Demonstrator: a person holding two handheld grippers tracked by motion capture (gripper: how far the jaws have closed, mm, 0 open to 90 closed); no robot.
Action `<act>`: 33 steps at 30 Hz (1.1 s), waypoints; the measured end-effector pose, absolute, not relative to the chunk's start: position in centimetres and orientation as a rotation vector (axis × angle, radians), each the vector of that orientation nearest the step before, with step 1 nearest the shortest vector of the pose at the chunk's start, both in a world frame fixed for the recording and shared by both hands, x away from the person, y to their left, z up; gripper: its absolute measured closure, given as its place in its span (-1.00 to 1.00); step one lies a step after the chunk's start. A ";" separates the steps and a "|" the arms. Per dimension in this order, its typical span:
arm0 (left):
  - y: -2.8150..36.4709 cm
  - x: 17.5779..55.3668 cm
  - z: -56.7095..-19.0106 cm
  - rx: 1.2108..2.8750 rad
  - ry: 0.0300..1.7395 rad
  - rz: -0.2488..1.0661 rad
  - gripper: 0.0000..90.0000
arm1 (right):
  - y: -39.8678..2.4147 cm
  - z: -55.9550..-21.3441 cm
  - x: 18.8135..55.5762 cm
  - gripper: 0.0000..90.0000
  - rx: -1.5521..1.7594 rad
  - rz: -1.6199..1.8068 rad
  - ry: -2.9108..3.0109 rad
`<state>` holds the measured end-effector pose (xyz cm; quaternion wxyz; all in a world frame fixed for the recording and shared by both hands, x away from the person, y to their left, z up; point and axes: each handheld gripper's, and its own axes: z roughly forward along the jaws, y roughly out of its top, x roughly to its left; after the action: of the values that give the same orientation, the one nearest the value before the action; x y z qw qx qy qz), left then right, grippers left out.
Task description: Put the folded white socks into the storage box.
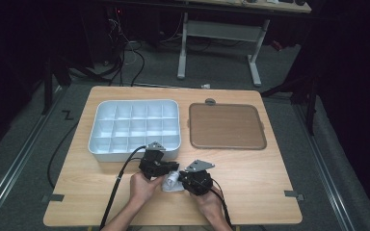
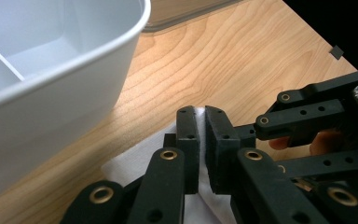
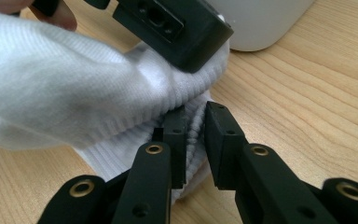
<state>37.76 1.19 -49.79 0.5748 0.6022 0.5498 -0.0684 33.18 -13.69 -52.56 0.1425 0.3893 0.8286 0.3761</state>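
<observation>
A white sock lies bunched near the table's front edge, between my two grippers. My left gripper comes at it from the left. In the left gripper view, that gripper has its jaws nearly together, pinching a thin fold of the white sock. My right gripper meets the sock from the right. In the right gripper view, the right gripper is shut on the sock's ribbed cuff, and the sock's body bulges to the left under the left gripper's black housing.
A white tray divided into many empty compartments stands just behind the left gripper, close to it. A flat brown lid lies at the back right with a small grey object beyond it. Bare wood surrounds the hands.
</observation>
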 end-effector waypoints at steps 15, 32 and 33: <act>1.7 38.3 -49.9 1.434 1.288 -0.098 0.90 | -12.9 -52.7 34.0 0.76 1.107 1.107 2.409; 1.2 37.7 -51.3 1.496 1.246 -0.016 0.90 | -13.5 -52.5 33.8 0.52 1.179 1.136 2.392; 1.1 37.6 -51.4 1.497 1.244 -0.013 0.90 | -13.5 -52.5 33.8 0.52 1.179 1.136 2.392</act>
<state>37.61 1.13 -51.40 0.5627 0.6358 0.5283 -0.0053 33.79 -13.47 -52.46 0.1214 0.4036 0.8191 0.3891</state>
